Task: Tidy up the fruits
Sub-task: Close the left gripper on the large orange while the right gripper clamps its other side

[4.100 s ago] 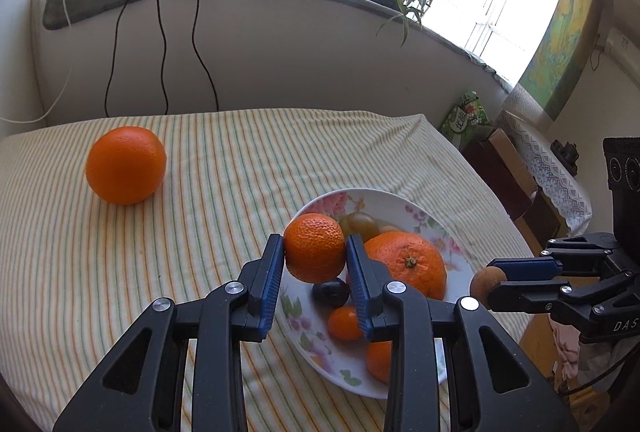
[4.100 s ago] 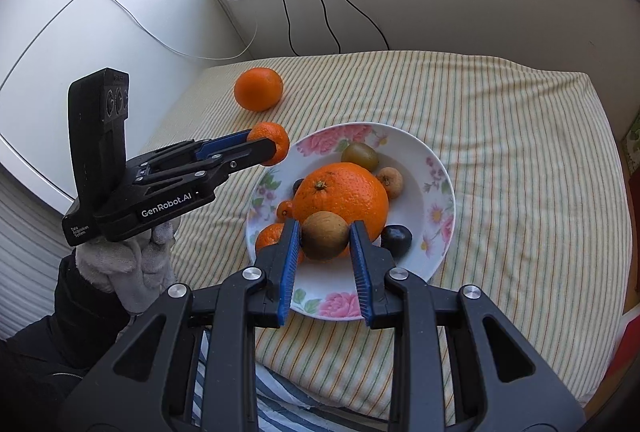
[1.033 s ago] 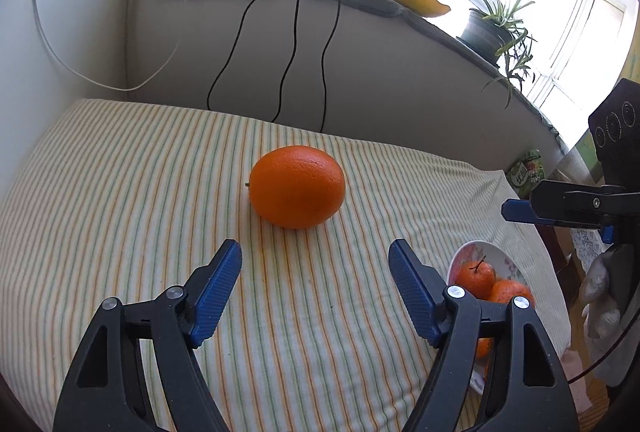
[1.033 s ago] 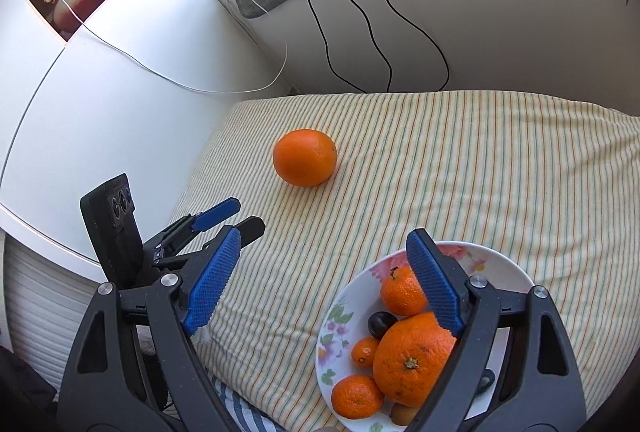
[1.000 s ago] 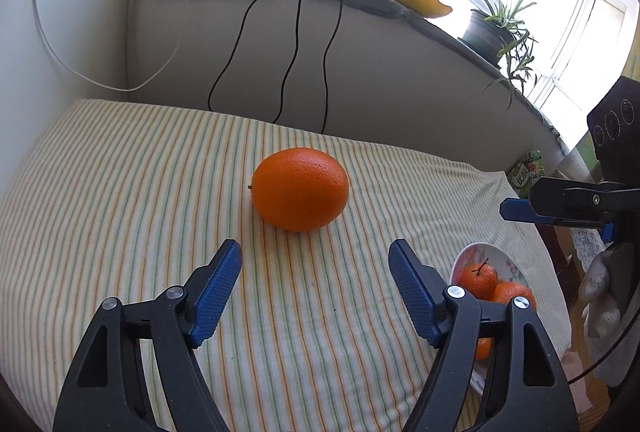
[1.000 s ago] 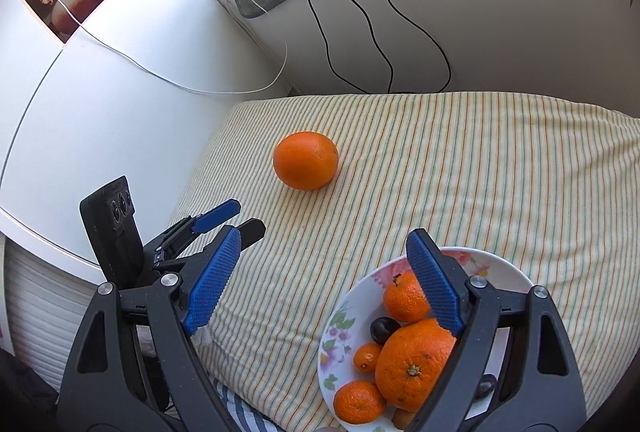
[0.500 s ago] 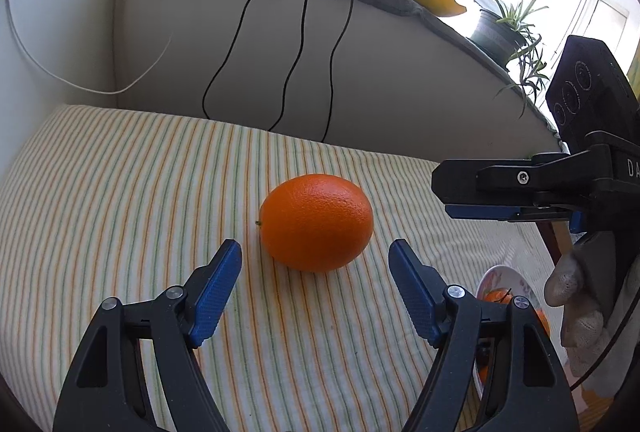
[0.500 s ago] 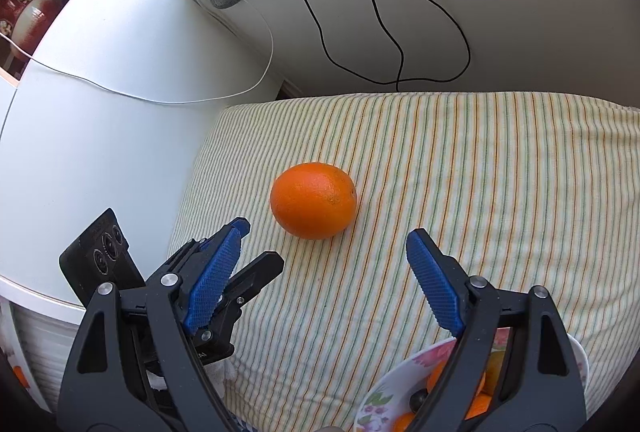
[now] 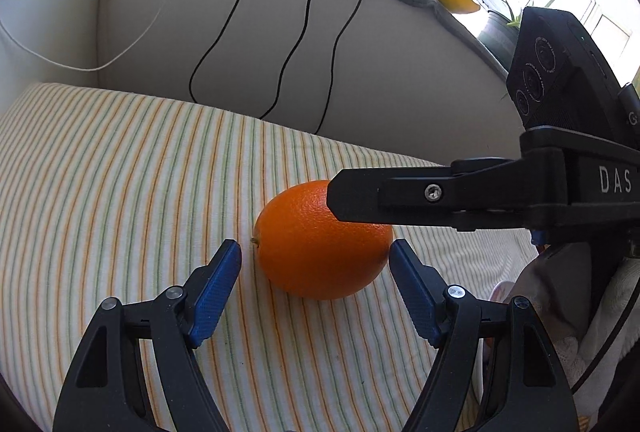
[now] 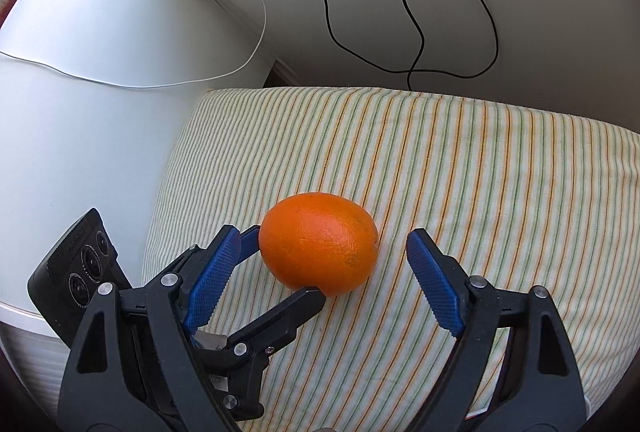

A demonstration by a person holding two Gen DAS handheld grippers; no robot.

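Note:
A large orange lies on the striped tablecloth; it also shows in the right wrist view. My left gripper is open, its blue pads on either side of the orange with small gaps. My right gripper is open too and comes at the same orange from the other side. In the left wrist view a right gripper finger crosses over the orange's top right. In the right wrist view a left gripper finger lies under the orange's near side.
Black cables and a white cable hang down the wall behind the table. A white cabinet stands past the table's left edge. A sliver of the fruit plate shows at the right.
Both grippers have closed in on the orange, leaving the plate behind. The pads now flank it from two sides. Both stayed open.

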